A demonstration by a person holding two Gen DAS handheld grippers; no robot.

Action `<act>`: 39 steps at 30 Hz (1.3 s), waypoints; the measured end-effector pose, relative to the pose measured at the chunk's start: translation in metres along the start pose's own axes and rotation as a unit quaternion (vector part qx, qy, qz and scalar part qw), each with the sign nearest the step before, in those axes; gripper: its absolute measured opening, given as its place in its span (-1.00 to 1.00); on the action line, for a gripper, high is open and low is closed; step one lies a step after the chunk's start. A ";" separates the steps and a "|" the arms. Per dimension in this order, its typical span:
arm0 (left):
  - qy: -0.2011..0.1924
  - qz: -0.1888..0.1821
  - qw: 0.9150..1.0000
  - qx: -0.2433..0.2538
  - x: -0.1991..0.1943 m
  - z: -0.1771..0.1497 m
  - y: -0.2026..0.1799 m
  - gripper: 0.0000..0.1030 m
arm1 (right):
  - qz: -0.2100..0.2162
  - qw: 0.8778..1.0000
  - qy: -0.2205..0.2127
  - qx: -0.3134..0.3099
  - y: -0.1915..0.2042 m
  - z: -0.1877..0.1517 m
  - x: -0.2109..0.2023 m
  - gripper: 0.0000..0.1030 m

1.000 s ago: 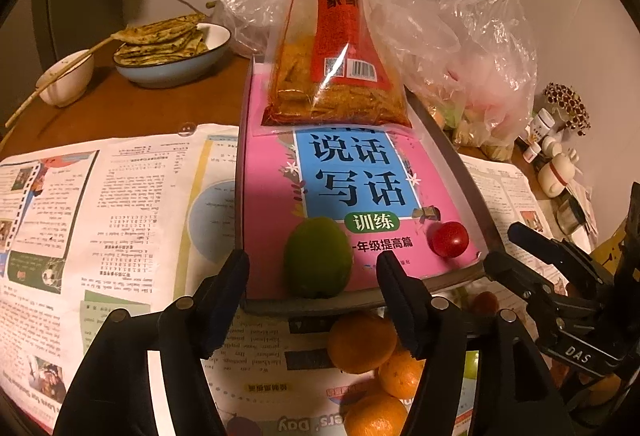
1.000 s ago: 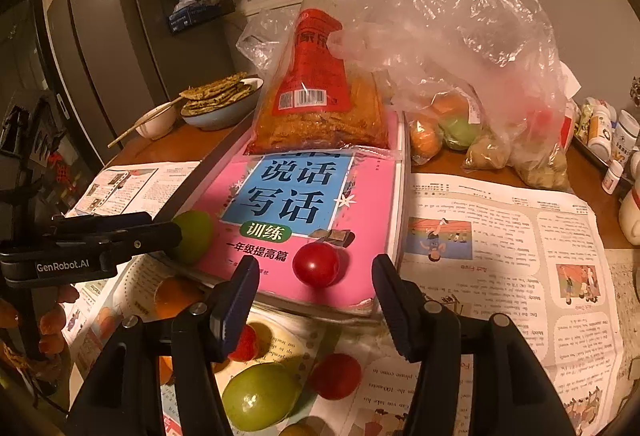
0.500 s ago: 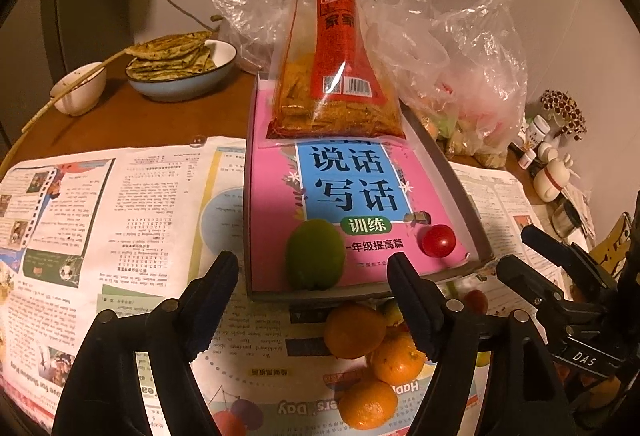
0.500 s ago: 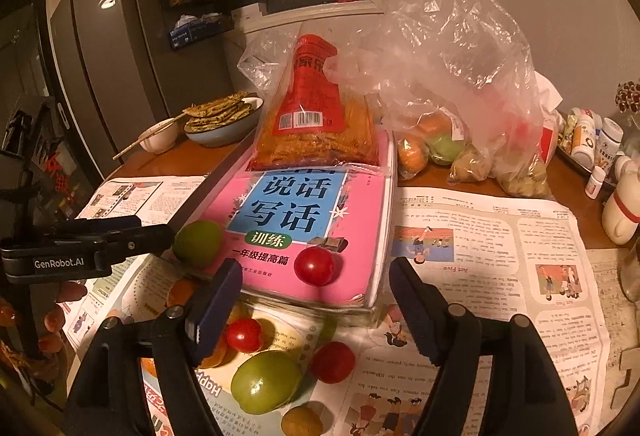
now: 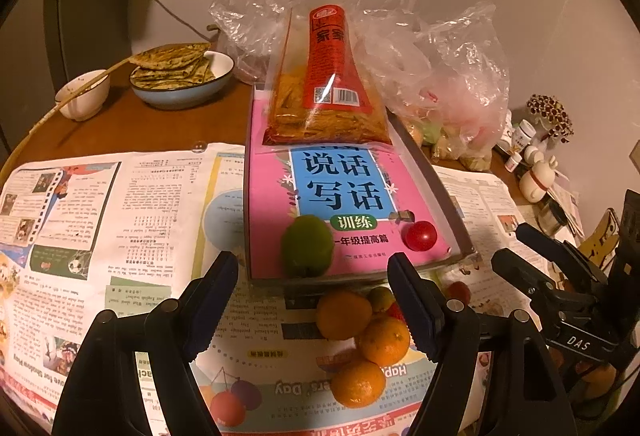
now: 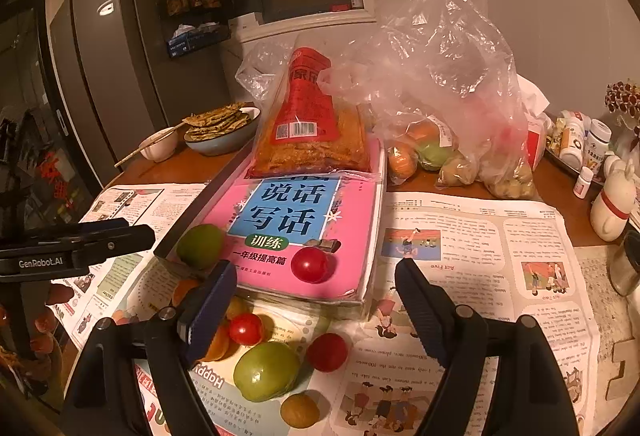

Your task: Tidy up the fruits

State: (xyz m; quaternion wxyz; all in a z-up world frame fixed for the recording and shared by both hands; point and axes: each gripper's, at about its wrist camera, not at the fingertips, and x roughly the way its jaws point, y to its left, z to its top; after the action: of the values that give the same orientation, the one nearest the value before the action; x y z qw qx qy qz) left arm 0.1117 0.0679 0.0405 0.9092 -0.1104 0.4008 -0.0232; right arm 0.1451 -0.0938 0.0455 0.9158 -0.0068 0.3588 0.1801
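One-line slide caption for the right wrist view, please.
Open right tool faces a red tomato on the pink book.

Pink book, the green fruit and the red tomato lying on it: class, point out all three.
pink book (image 6: 352, 236): right wrist view, bare pink cover.
green fruit (image 6: 200, 246): right wrist view, its middle.
red tomato (image 6: 310, 265): right wrist view, its middle.

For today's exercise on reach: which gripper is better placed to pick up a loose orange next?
Probably the left gripper: it is open, with the oranges just below its fingertips. The right gripper faces tomatoes.
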 end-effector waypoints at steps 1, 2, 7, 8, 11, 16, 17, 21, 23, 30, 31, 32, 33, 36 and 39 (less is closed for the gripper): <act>0.000 0.000 1.000 0.001 -0.001 -0.001 0.000 0.52 | 0.000 1.000 0.000 0.000 0.000 -0.001 -0.001 0.58; 0.000 0.000 1.000 0.002 -0.002 -0.001 0.000 0.52 | -0.001 1.000 -0.001 0.000 0.000 -0.001 -0.002 0.58; 0.000 0.000 1.000 0.006 -0.006 -0.005 -0.002 0.52 | 0.000 1.000 -0.003 -0.002 0.002 -0.004 -0.009 0.58; 0.000 0.001 1.000 0.008 -0.007 -0.006 -0.002 0.52 | 0.000 1.000 -0.004 -0.002 0.002 -0.005 -0.010 0.58; 0.001 0.001 1.000 0.011 -0.009 -0.010 -0.004 0.52 | -0.001 1.000 -0.004 -0.003 0.003 -0.008 -0.013 0.58; 0.004 0.000 1.000 0.016 -0.011 -0.015 -0.007 0.52 | 0.000 1.000 -0.001 -0.005 0.004 -0.014 -0.019 0.64; 0.004 -0.001 1.000 0.018 -0.011 -0.016 -0.008 0.52 | -0.001 1.000 -0.001 -0.006 0.004 -0.016 -0.020 0.64; 0.008 -0.003 1.000 0.023 -0.012 -0.022 -0.012 0.52 | -0.002 1.000 0.002 -0.007 0.005 -0.021 -0.023 0.64; 0.010 -0.005 1.000 0.025 -0.013 -0.024 -0.013 0.52 | -0.003 1.000 0.003 -0.008 0.006 -0.023 -0.024 0.64; 0.014 -0.004 0.999 0.031 -0.015 -0.030 -0.017 0.52 | 0.000 1.000 0.005 -0.011 0.008 -0.028 -0.027 0.64; 0.014 -0.004 0.999 0.032 -0.015 -0.031 -0.017 0.52 | 0.000 1.000 0.006 -0.011 0.009 -0.029 -0.028 0.64; 0.014 -0.004 0.999 0.033 -0.015 -0.032 -0.017 0.52 | 0.000 1.000 0.006 -0.012 0.010 -0.030 -0.028 0.64; 0.015 -0.004 0.999 0.033 -0.015 -0.032 -0.018 0.52 | 0.001 1.000 0.006 -0.013 0.010 -0.031 -0.028 0.64; 0.015 -0.004 0.999 0.034 -0.016 -0.033 -0.018 0.52 | 0.001 1.000 0.008 -0.014 0.011 -0.033 -0.029 0.64; 0.016 -0.003 0.999 0.035 -0.017 -0.034 -0.018 0.52 | 0.001 1.000 0.011 -0.016 0.012 -0.036 -0.030 0.64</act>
State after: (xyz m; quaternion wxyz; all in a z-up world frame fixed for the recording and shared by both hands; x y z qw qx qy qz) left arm 0.0760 0.0467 0.0344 0.9058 -0.0791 0.4141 -0.0420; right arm 0.0975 -0.0972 0.0402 0.9115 -0.0225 0.3658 0.1869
